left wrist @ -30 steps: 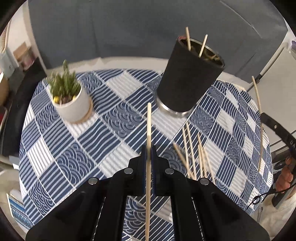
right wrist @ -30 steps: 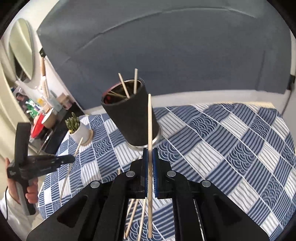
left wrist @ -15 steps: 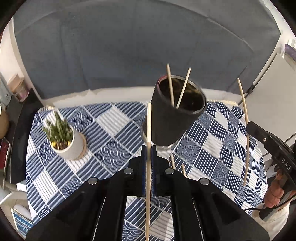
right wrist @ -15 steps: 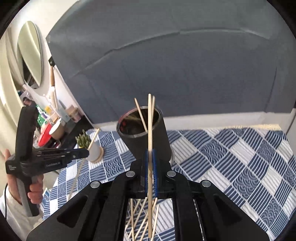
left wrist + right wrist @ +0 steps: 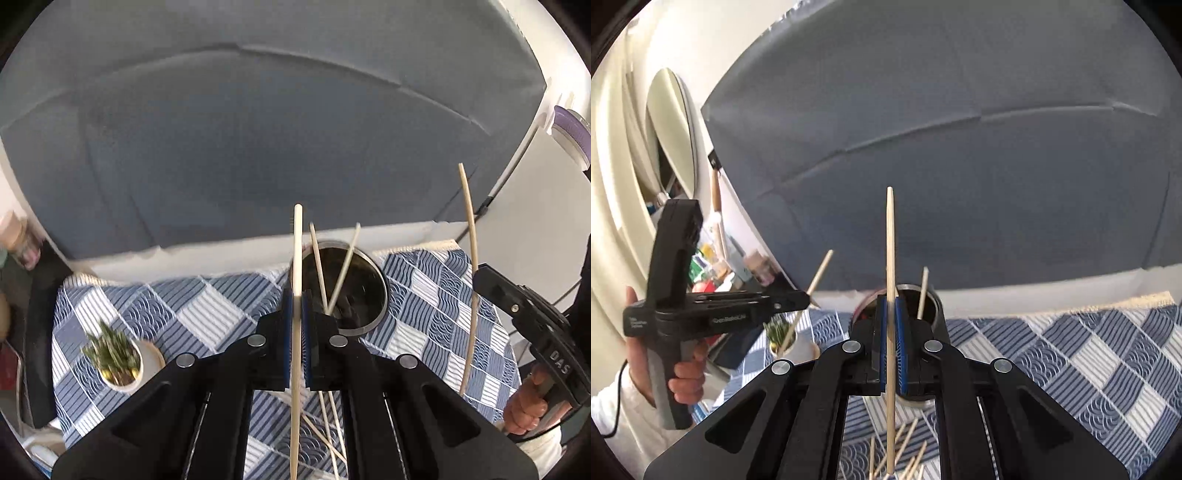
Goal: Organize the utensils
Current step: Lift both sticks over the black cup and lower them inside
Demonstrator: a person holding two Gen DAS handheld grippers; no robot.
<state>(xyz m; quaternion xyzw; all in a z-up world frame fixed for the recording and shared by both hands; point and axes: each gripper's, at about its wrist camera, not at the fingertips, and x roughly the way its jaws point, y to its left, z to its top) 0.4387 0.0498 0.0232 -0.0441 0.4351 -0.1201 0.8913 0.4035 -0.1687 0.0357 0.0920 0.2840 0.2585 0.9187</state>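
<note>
My left gripper (image 5: 296, 295) is shut on a wooden chopstick (image 5: 297, 251) that stands upright, raised just left of the black cylindrical holder (image 5: 364, 314). Two chopsticks (image 5: 345, 269) lean inside the holder. My right gripper (image 5: 891, 306) is shut on another upright chopstick (image 5: 891, 243), raised in front of the holder (image 5: 932, 299). Each gripper shows in the other's view: the right one (image 5: 476, 275) at the right, the left one (image 5: 807, 297) at the left. Several loose chopsticks (image 5: 328, 428) lie on the tablecloth below; they also show in the right wrist view (image 5: 908, 454).
A small potted plant in a white pot (image 5: 118, 358) stands at the table's left on the blue-and-white checked tablecloth (image 5: 207, 306). A grey backdrop (image 5: 258, 129) rises behind the table. Shelves with clutter (image 5: 713, 258) are at the left.
Both grippers have risen with their chopsticks and tilted up toward the holder's rim. The holder now sits lower in both views, and its open top shows in the left view.
</note>
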